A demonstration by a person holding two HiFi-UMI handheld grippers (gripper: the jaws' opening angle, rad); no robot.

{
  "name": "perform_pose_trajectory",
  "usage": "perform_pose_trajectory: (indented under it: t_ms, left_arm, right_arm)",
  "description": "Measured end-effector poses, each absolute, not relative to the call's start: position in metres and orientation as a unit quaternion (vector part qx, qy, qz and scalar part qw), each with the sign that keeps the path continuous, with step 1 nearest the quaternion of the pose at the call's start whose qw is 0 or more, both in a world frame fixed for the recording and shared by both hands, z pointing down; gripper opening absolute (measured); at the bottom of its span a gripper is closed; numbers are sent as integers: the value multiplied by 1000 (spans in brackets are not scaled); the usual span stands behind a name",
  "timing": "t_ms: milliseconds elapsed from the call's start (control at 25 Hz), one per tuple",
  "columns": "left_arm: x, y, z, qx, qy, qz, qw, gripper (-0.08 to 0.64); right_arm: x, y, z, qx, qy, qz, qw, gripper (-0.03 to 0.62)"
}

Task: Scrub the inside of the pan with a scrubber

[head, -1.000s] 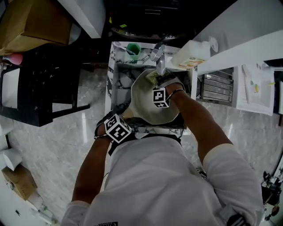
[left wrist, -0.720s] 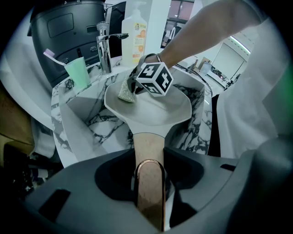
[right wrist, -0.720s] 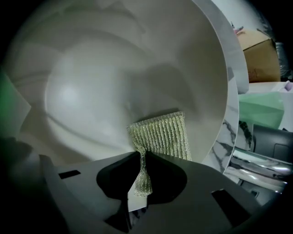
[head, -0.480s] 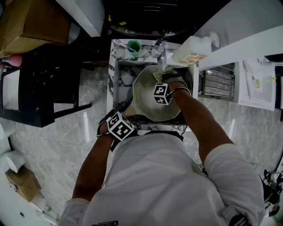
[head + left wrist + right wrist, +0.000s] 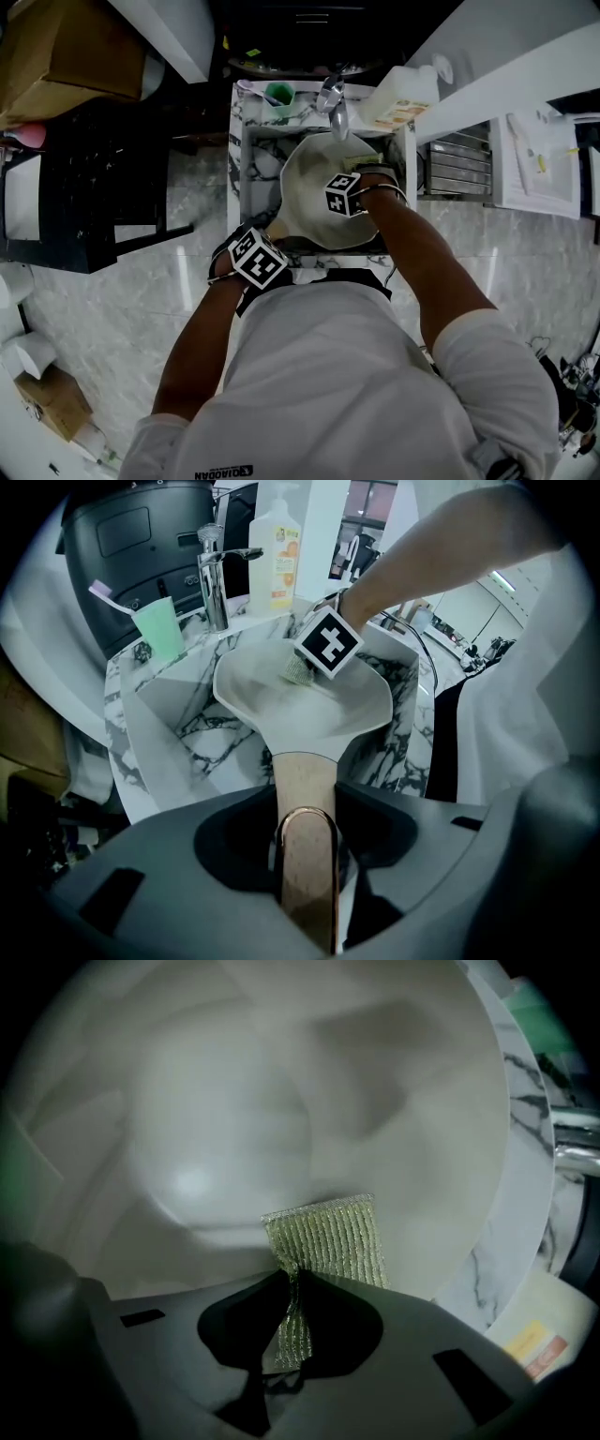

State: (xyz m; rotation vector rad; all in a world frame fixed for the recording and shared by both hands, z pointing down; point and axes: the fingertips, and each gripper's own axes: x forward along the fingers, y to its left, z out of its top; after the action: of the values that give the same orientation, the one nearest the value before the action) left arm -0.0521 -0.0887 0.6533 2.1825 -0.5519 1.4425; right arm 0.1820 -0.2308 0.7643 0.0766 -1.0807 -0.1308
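Pale marbled floor tile (image 5: 122,309) across the head view. Locates a white, dark-veined sink (image 5: 246,178) at 12 o'clock of that view. Notes a chrome faucet (image 5: 333,101) at its far rim, a green cup (image 5: 279,96) at about 9 o'clock of the faucet, and a white soap bottle (image 5: 403,98) at about 3 o'clock of it. Notes a toothbrush (image 5: 103,594) standing in the cup, per the left gripper view. Logs a cardboard box (image 5: 66,42) at 10 o'clock, well apart from the sink.

Finds the pan (image 5: 309,202), pale inside, sitting in the sink basin just below the faucet, with its handle (image 5: 305,789) pointing to 6 o'clock, toward the person. Records the left gripper (image 5: 305,855) clamped on that tan handle, jaws tight on both sides, with the metal loop at the handle's end between them.

Records the right gripper (image 5: 291,1307) closed on the scrubber (image 5: 328,1237), a yellow-green mesh pad pinched at one lower corner, with the rest fanning out ahead of the jaws toward 1 o'clock. Places the pad inside the pan, against the inner wall, at about 2 o'clock of the bowl in the head view, near the rim on the faucet side. Sees the marker cube (image 5: 342,195) of the right gripper over the bowl's right half. Cannot judge how hard the pad presses on the wall.
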Motion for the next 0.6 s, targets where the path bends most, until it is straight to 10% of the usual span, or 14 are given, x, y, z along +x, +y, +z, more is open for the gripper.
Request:
perform_pose_trajectory:
  t_ms: [600]
  left_arm:
    - [-54, -84, 660, 792, -199, 529, 231, 198]
  right_arm:
    - [180, -130, 760, 19, -519, 199, 831, 67]
